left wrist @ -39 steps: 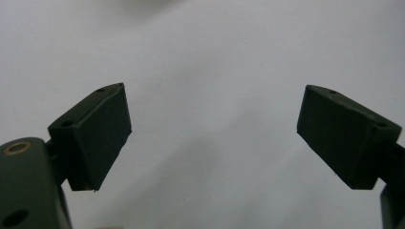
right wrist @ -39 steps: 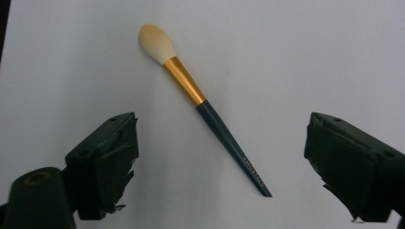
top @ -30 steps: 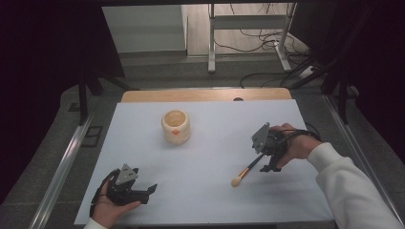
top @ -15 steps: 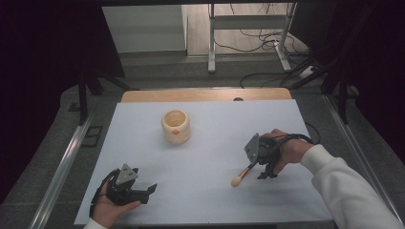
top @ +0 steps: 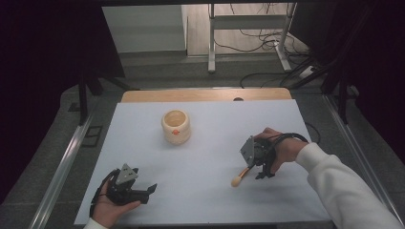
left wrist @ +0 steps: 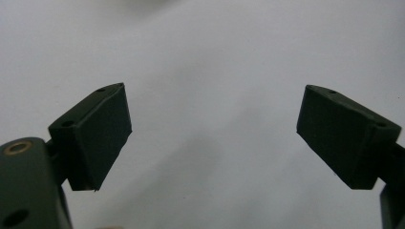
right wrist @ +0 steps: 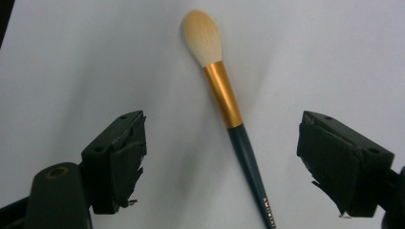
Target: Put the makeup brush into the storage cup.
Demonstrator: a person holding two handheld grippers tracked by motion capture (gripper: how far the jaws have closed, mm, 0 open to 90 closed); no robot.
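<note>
Dim room, dark floor w/ cables and a metal frame beyond the far edge. Bench [top: 143, 119] has a white top, wood strip along the far side.

Brush [right wrist: 228, 112] lies flat on the white top, right half of the bench, near the front. Cream bristle head, gold ferrule, dark teal handle w/ small gold lettering near the end. In high view the bristle head [top: 236, 181] points toward the front-left, handle runs back under the right tool.

Right tool [top: 256, 168], held in the right hand [top: 282, 148], sits just over the brush handle. Right gripper view: jaws wide apart, one on each side of the handle, neither pad touching it; brush not clamped. Jaws have just been opening a little, brush lying between them. Pad rubber on both jaws looks torn at the edges.

Left tool [top: 150, 191], in the left hand [top: 112, 207], front-left of the bench, well apart from the brush. Left gripper view [left wrist: 212, 138]: jaws wide apart, bare white top between them.

Cup [top: 175, 127]: cream, round, small orange mark on its side, upright, centre-left toward the far side, well apart from both tools and the brush.
</note>
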